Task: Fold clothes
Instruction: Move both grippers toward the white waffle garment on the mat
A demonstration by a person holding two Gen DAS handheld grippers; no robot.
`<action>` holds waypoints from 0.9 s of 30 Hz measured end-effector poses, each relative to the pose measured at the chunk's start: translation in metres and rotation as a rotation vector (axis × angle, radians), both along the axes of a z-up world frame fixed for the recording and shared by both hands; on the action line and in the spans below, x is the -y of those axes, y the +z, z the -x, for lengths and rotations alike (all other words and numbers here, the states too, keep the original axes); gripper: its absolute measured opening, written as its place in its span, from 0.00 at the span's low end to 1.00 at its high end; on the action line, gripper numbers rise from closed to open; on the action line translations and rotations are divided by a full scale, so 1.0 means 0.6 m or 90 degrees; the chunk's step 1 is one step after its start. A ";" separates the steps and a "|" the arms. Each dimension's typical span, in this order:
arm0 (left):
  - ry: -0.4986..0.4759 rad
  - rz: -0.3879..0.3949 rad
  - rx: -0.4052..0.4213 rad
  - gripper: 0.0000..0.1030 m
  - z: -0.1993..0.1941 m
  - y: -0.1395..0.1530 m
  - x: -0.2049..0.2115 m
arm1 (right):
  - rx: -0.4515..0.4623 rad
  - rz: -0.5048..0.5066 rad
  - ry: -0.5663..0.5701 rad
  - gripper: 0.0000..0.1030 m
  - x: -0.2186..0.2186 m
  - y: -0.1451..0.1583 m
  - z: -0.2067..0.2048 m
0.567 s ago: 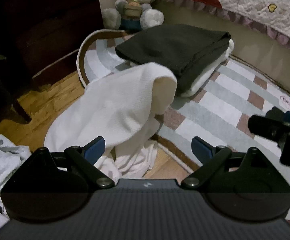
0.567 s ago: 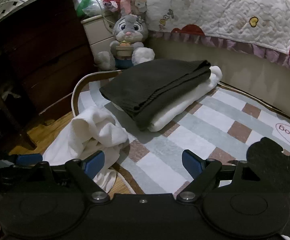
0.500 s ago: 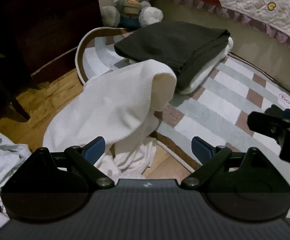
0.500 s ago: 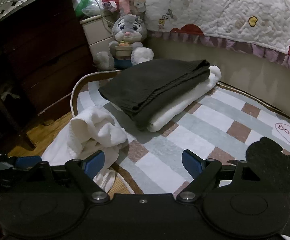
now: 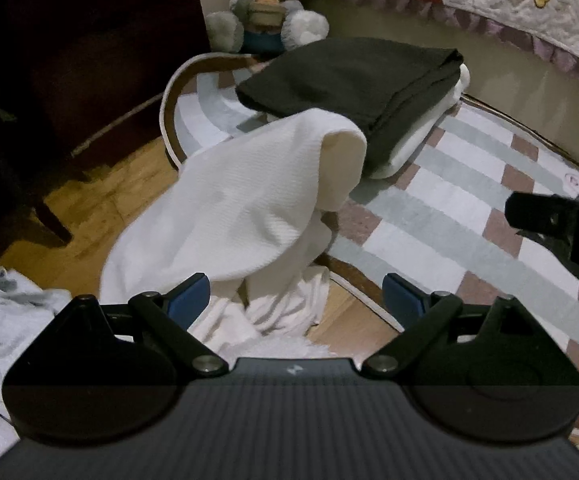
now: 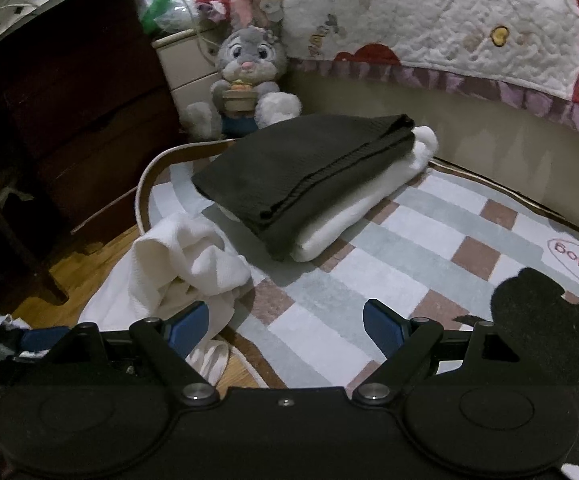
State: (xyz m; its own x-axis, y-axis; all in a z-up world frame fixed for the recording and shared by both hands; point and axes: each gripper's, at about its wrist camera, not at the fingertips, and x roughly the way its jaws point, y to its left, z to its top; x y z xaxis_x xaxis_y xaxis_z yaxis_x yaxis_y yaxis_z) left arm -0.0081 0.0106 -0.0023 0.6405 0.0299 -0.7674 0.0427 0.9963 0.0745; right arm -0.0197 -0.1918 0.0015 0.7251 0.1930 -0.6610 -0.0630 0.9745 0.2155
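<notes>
White ribbed garment [image 5: 245, 200] lies heaped half on the checked rug [image 5: 449, 208], half on the wood floor [image 5: 89, 200], its near end bunched just ahead of the left gripper [image 5: 295, 300]. Both grippers' fingers stand wide and hold nothing; right gripper [image 6: 285, 328] hovers over the rug beside the heap. Folded dark garment [image 6: 309, 168] sits stacked on a folded white one close behind. Risks: pinching several layers of the crumpled cloth at once, dragging it into the finished stack, or snagging the rug edge.
</notes>
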 end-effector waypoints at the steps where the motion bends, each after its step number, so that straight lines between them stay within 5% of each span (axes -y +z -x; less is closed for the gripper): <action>1: -0.003 0.001 0.006 0.91 0.002 0.002 -0.001 | -0.001 -0.002 -0.001 0.85 0.000 0.000 -0.001; 27: 0.012 0.028 0.008 0.91 0.010 0.001 -0.026 | -0.023 -0.020 -0.009 0.85 -0.002 -0.008 -0.007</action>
State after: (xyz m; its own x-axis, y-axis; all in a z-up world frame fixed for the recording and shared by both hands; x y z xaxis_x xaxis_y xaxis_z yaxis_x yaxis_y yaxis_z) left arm -0.0141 0.0262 -0.0015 0.6500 0.0078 -0.7599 0.0240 0.9992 0.0308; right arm -0.0153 -0.1906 -0.0034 0.7042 0.2034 -0.6802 -0.0406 0.9680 0.2475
